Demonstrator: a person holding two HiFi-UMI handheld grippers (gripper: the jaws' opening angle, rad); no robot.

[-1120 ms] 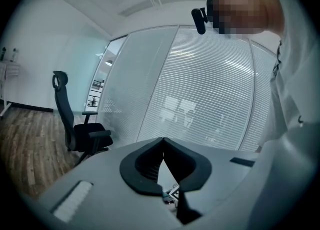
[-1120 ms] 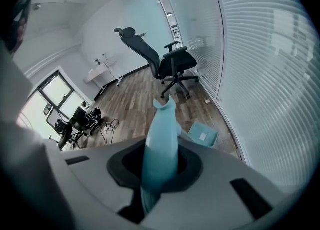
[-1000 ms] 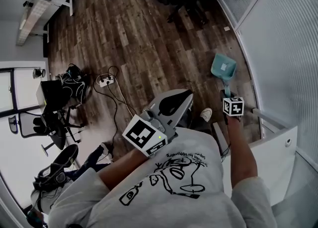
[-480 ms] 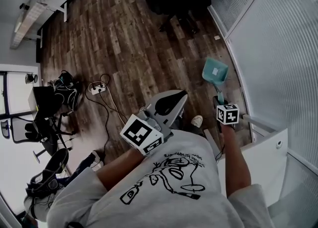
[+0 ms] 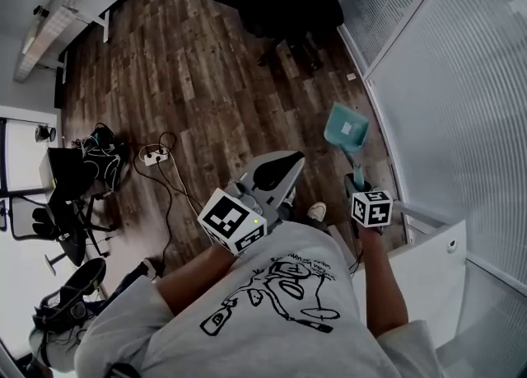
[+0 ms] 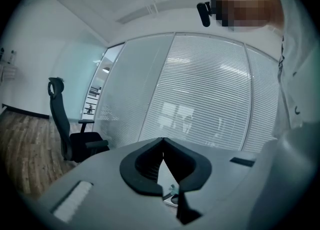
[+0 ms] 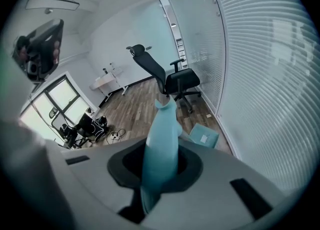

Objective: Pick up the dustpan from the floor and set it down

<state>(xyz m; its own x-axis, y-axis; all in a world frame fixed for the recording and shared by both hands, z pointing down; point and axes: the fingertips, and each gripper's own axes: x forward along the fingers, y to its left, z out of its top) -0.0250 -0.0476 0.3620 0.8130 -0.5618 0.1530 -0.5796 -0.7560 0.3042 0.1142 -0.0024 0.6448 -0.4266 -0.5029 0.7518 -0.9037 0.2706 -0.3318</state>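
Your right gripper [image 5: 357,180] has lifted the dustpan [image 5: 346,128] off the floor [image 5: 206,80], clamped on its handle [image 7: 160,139]; your left gripper [image 5: 288,162] is closed, empty; setting down remains.

Teal plastic dustpan [image 5: 346,128], pale label inside pan. At 2 o'clock in head view, pan end toward 12. Handle clamped in right gripper [image 5: 356,180]; apparently clear of floor [image 5: 206,80].
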